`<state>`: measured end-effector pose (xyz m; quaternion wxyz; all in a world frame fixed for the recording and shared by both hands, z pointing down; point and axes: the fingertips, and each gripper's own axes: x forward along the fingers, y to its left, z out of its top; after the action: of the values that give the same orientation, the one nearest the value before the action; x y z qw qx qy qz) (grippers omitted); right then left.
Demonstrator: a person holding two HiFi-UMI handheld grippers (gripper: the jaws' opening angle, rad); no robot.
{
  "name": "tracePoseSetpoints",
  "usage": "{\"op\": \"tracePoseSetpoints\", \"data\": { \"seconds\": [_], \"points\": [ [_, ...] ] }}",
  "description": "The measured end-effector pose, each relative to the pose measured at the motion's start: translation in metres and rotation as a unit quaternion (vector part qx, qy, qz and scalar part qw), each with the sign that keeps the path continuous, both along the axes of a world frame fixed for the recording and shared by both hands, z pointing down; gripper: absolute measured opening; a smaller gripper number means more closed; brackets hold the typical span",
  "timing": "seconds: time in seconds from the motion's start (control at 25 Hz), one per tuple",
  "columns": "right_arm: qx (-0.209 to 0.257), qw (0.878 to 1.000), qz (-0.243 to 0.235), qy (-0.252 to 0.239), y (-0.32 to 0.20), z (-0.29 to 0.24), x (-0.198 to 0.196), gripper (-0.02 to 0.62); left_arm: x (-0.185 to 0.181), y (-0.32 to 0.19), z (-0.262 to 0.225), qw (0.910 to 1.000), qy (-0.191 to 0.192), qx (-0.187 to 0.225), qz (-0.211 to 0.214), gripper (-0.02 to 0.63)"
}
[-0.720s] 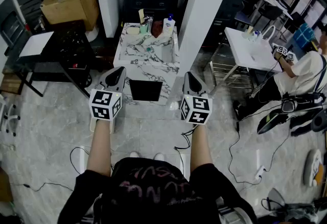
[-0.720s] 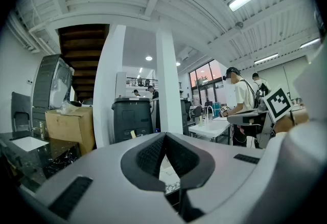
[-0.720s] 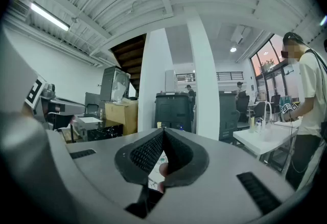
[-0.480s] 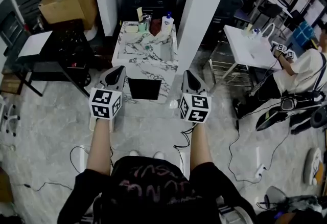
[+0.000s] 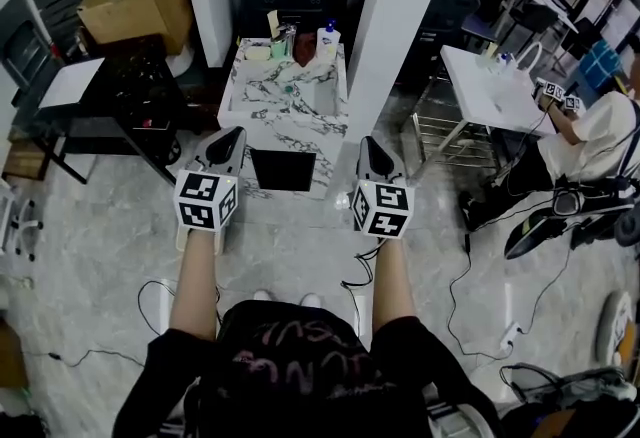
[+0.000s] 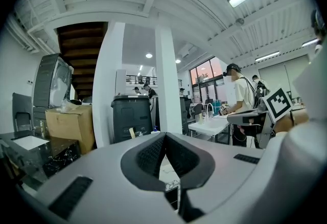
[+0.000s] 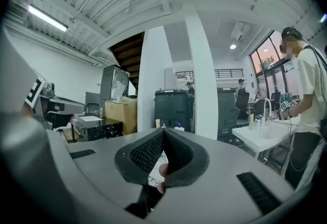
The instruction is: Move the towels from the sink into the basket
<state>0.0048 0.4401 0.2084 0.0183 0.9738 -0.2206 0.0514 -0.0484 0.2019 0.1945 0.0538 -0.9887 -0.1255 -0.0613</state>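
While left gripper (image 5: 235, 137) and right gripper (image 5: 367, 144) hang clenched, empty, well short of sink (image 5: 262, 116), towels (image 5: 298, 76) appear as pale lumps inside it, too small to confirm. Risk: jaws unopened at reach just shove towels; floor cable (image 5: 150, 298) near feet may trip step forward.

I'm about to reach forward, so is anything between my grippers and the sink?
Nothing visible does. The left gripper and right gripper, both shut, face the marble sink counter; a dark container sits against its near edge, between them.
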Motion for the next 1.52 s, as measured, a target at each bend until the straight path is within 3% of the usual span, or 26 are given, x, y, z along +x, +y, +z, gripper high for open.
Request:
{"op": "tracePoseSetpoints", "data": {
  "seconds": [0.48,0.84,1.16,1.52],
  "points": [
    [0.004,1.0,-0.019,0.009,0.028,0.004,0.0,0.014,-0.005,0.037,0.0,0.9999,0.0,0.01,-0.011,0.003],
    [0.001,1.0,-0.022,0.007,0.028,0.013,0.025,0.014,0.021,0.047,0.007,0.9999,-0.006,0.013,-0.002,0.003],
    [-0.016,1.0,-0.022,0.006,0.006,0.03,0.071,0.014,0.072,0.026,0.032,0.9998,-0.018,-0.001,0.0,0.003],
    [-0.039,0.999,-0.026,-0.001,-0.03,0.04,0.147,0.014,0.154,-0.005,0.047,0.9994,-0.032,-0.013,0.007,0.003]
  ]
}}
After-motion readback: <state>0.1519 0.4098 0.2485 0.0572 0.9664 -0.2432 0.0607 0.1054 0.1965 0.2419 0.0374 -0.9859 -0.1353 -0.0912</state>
